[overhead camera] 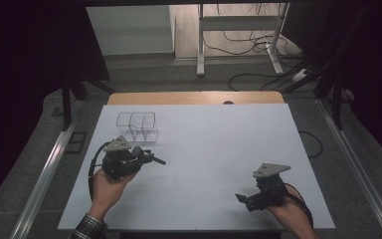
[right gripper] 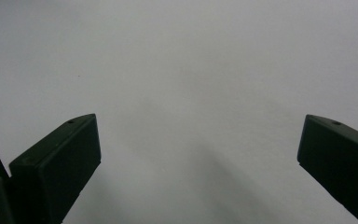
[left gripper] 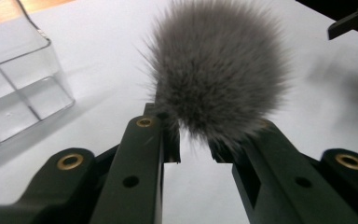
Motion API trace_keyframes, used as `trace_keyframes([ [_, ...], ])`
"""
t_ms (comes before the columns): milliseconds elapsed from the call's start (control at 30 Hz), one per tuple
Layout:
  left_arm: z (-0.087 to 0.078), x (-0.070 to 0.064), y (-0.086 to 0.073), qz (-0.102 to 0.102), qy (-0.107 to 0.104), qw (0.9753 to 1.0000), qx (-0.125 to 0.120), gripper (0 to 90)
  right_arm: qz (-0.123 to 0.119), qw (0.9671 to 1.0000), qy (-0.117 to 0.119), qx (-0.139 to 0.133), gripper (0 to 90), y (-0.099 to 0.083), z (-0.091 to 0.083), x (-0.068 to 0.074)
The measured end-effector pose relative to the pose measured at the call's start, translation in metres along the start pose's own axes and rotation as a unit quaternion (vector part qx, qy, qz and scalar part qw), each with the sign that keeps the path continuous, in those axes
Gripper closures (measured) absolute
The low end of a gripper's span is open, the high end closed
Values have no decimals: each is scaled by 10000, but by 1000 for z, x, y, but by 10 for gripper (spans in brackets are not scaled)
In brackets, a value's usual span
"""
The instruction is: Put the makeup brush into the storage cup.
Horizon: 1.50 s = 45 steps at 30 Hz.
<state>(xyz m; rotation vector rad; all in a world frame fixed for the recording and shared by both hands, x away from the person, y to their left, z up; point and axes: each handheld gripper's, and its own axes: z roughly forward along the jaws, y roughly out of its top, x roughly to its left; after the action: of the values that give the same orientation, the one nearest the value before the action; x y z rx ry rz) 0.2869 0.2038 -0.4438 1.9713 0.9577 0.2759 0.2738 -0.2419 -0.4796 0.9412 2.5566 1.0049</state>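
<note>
Gripping a grey pompom (left gripper: 219,70) (base hidden), left gripper (left gripper: 193,144).

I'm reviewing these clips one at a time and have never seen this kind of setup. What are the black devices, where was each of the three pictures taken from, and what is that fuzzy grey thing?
No robot is involved: a person holds a hand-operated two-jaw gripper in each hand. The high view looks down from above the person's side onto a white table. There the left gripper shows on the left and the right gripper on the right, each topped by a grey three-cornered plate.

The other two pictures come from small cameras riding on the grippers, looking along their black jaws. In the left gripper view, the jaws are closed on the base of a grey fur pom-pom, which sticks out ahead of them. In the right gripper view, the jaws stand wide apart with nothing between them, over bare table.

A clear plastic divided box also stands on the table, just beyond the left gripper.
</note>
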Motion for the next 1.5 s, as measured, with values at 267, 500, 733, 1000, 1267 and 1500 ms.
trace_keyframes([
  [267, 0, 8, 1, -43, 81, 10000, -7, 767, 78, 9999, -116, -37, 0, -6, -7, -6],
  [500, -1, 14, 2, -59, 128, 9999, 11, 768, 120, 9997, -199, 8, 0, -10, -11, -10],
  [733, -3, 20, 4, -104, 158, 9998, -29, 768, 218, 9994, -272, 28, 0, -15, -15, -16],
  [1000, -4, 27, 7, -113, 228, 9997, -26, 767, 397, 9984, -402, 28, 0, -22, -22, -23],
  [1267, -4, 33, 11, -120, 297, 9995, -24, 768, 506, 9974, -511, 65, 0, -29, -27, -28],
  [1500, -5, 39, 14, -129, 380, 9992, 3, 768, 565, 9967, -573, 86, 0, -34, -30, -28],
])
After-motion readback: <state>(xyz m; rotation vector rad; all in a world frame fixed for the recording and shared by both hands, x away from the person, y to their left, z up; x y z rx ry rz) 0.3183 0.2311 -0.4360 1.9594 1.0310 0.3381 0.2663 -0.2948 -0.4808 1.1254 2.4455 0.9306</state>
